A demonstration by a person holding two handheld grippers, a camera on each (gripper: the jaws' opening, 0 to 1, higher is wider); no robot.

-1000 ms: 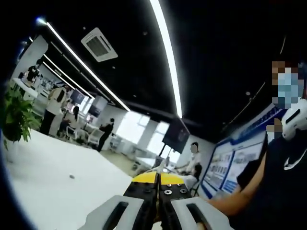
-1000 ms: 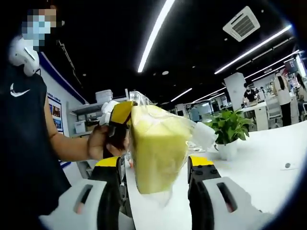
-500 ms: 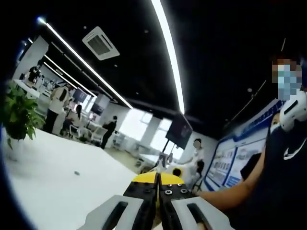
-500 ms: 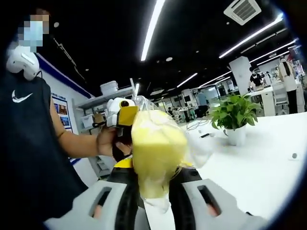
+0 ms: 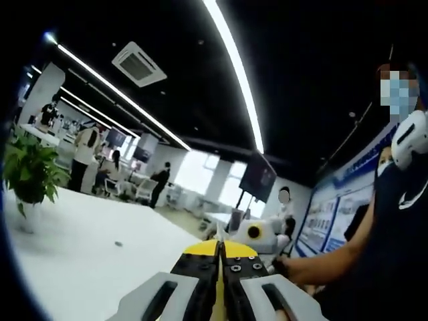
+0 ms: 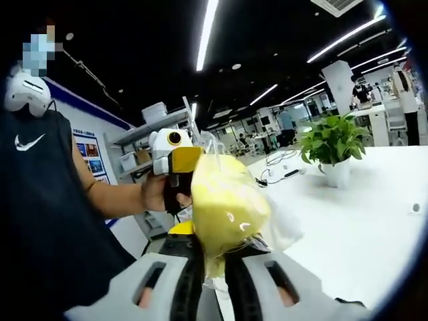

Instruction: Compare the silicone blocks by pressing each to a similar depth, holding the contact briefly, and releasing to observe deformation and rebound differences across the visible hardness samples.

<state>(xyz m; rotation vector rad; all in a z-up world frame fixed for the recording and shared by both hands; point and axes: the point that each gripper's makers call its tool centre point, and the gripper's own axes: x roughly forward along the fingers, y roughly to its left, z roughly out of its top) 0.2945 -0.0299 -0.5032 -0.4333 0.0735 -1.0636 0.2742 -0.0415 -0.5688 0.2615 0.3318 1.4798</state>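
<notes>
Yellow block: the bagged silicone block [image 6: 227, 207] stood at 12 o'clock above the right gripper [image 6: 214, 257], its lower end pinched and bulging above the nip.
Right gripper: jaws nearly together, squeezing the block's base through the clear bag [image 6: 281, 224].
Left gripper: seen at 10 o'clock of the block in the right gripper view [image 6: 175, 167], it met the block's upper edge; in its own view [image 5: 219, 267] the jaws were closed with a thin yellow sliver between them, though whether that was the bag or the block could not be told.
Risk: judged likely, the slick bag could let the block squirt upward from so narrow a grip, spoiling the depth comparison.
Room: the white table [image 6: 361, 234] lay open toward 3 o'clock; the potted plant [image 6: 334, 150] stood well apart at 2 o'clock.
Edge: the holder's forearm [image 6: 114, 197] crowded 9 o'clock.
</notes>
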